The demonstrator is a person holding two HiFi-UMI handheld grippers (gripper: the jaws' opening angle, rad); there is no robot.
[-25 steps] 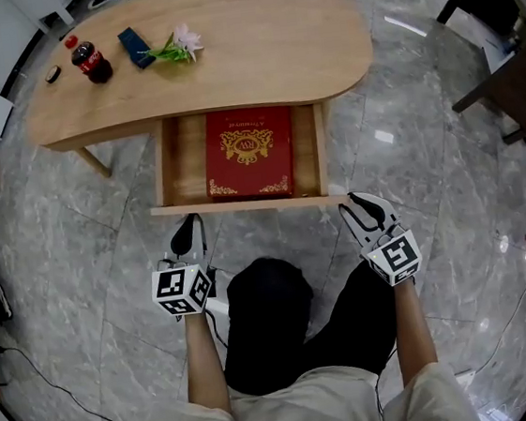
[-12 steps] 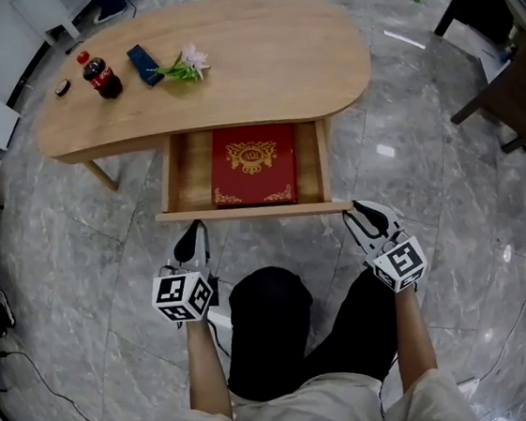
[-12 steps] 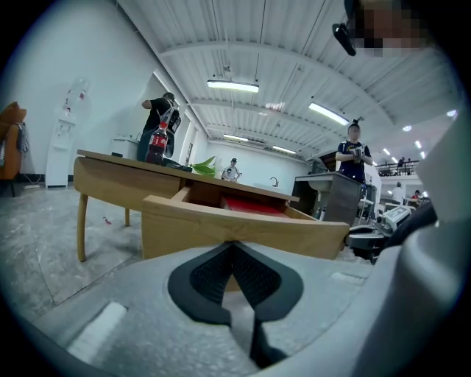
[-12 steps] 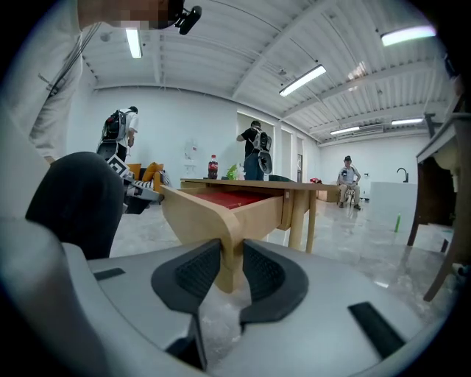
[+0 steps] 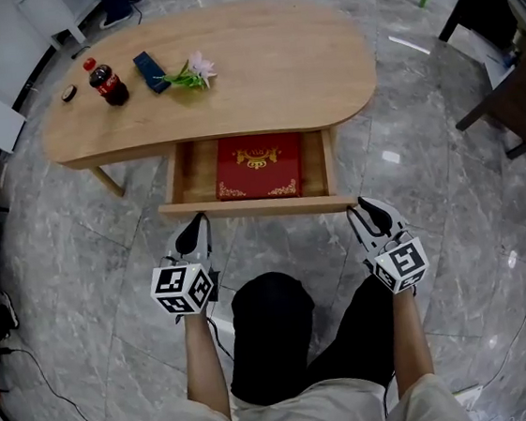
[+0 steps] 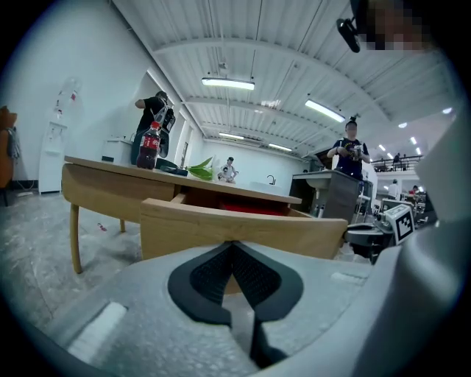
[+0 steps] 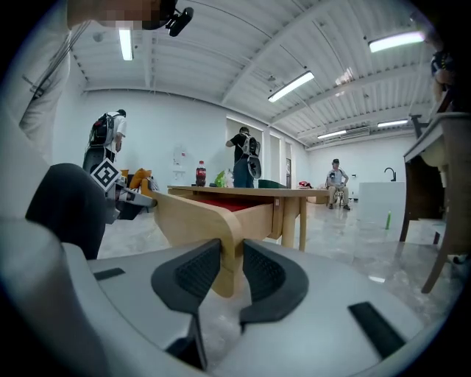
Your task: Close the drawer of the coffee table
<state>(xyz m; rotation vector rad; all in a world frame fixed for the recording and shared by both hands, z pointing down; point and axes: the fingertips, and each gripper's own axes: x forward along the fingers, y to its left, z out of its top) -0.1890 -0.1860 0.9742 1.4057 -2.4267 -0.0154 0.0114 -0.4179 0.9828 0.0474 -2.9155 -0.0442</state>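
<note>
Push-in step. Left gripper (image 5: 194, 230), jaws closed, butts drawer front (image 5: 258, 206) below worktop near edge. Right gripper (image 5: 367, 212) pinches its R end. Next: push evenly.

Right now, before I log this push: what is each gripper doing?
Left gripper: shut, empty, tips at the drawer front.
Right gripper: shut on the drawer front's right end.

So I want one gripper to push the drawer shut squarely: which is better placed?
Probably the left gripper: its shut jaws butt flat against the drawer front, inside its left end. The right gripper is clamped on the front's right corner, likelier to skew it.
</note>
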